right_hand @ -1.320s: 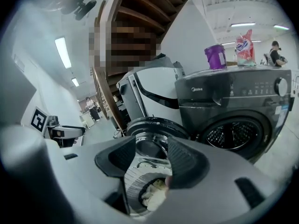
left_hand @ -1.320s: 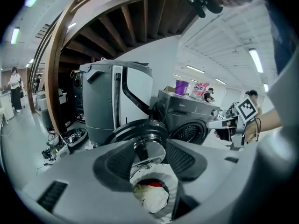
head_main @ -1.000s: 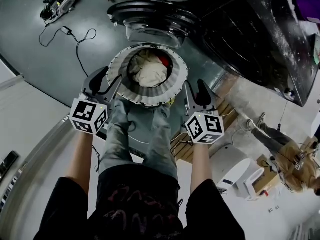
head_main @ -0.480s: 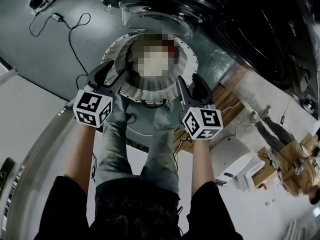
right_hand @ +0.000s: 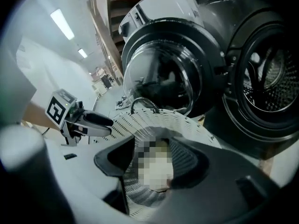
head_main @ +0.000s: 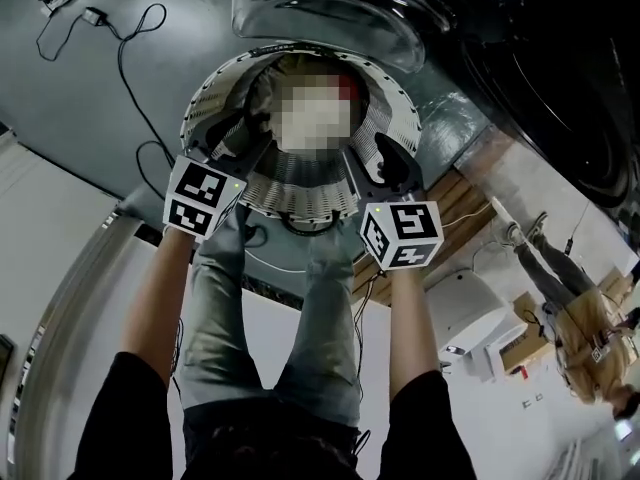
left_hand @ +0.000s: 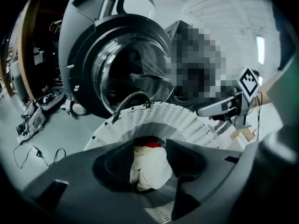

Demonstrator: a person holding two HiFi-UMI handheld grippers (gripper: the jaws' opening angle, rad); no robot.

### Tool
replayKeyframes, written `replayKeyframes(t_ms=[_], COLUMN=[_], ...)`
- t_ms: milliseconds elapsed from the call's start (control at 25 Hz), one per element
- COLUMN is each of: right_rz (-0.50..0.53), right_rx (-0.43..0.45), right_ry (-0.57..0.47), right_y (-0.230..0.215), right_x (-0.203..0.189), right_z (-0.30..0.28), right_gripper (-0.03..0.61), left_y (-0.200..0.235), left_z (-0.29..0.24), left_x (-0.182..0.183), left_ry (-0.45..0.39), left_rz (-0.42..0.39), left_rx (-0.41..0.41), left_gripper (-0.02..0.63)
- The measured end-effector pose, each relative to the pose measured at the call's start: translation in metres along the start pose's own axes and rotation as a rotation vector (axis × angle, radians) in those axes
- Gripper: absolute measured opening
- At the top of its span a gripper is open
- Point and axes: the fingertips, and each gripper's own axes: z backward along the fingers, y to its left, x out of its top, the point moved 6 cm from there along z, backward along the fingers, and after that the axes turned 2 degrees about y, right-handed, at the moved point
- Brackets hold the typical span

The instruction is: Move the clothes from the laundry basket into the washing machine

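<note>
1 white laundry basket stands on the grey floor. A black cable trails loose across the floor to the basket's left. Wooden boards lie at its right.

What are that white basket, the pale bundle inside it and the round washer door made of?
Basket: seemingly moulded white plastic, matt; its wall has regular rows of slots. Bundle: soft cloth, since it folds and crumples; which fibre is unclear. Washer door: clear glossy bowl showing reflections, glass or clear plastic, in a dark ring, probably plastic.
</note>
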Motion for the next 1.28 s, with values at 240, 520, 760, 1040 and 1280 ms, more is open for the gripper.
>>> replayKeyframes(t_ms=[240, 520, 760, 1040, 1280], right_rz=[0.152, 0.396, 0.452, 0.631, 0.823], right_rx=[0.042, 0.133, 0.168, 0.224, 0.273], right_ry=[0.113, 0.286, 0.380, 0.530, 0.636], right_y=[-0.007, -0.005, -0.018, -0.022, -0.029], right_x=[-0.024, -0.059, -0.094, -0.131, -0.163], right_z=[-0.049, -0.102, -0.143, -0.189, -0.217], right_gripper=[0.233, 0.241, 0.241, 0.253, 0.262], left_y=[0.015, 0.017, 0.024, 0.018, 0.023], left_z=[-0.047, -0.096, -0.141, -0.189, -0.218], left_x=[-0.021, -0.057, -0.082, -0.114, -0.139], left_ry=[0.055, 0.199, 0.262, 0.347, 0.405], left_rz=[-0.031, -0.241, -0.327, -0.513, -0.565], left_rx=[-0.024, -0.102, -0.140, -0.208, -0.244], left_gripper=[0.213, 0.222, 0.234, 0.239, 0.257])
